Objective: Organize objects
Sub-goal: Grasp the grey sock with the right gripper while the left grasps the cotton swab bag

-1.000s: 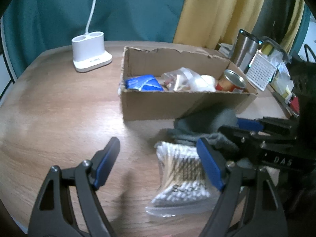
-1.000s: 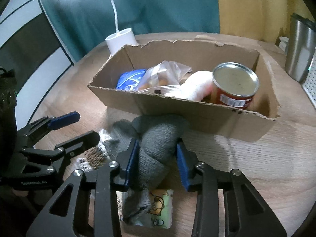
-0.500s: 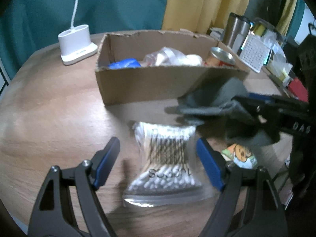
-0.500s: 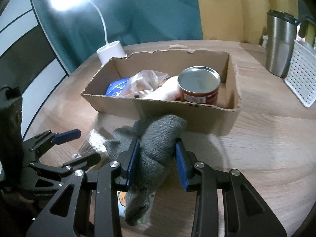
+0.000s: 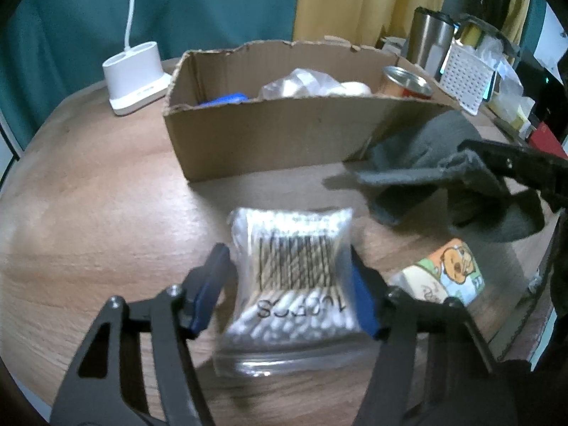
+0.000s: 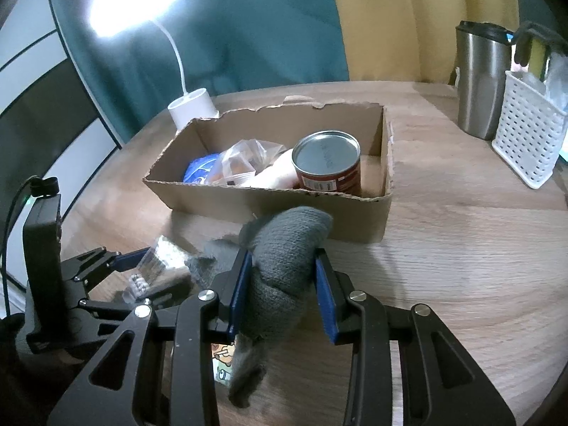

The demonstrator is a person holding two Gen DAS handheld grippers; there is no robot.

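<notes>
In front of the cardboard box [image 6: 355, 225], the right gripper [image 6: 280, 293] is clamping the grey sock [image 6: 287, 248] for carrying it in; the left gripper [image 5: 289, 293], whose jaws have just been closing, is pressing on the cotton swab bag [image 5: 291, 277] to lift it next.

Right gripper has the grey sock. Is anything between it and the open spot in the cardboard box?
Nothing visible blocks the way. The right gripper holds the grey sock just in front of the cardboard box; only its low front wall lies between. The can fills much of that end.
</notes>
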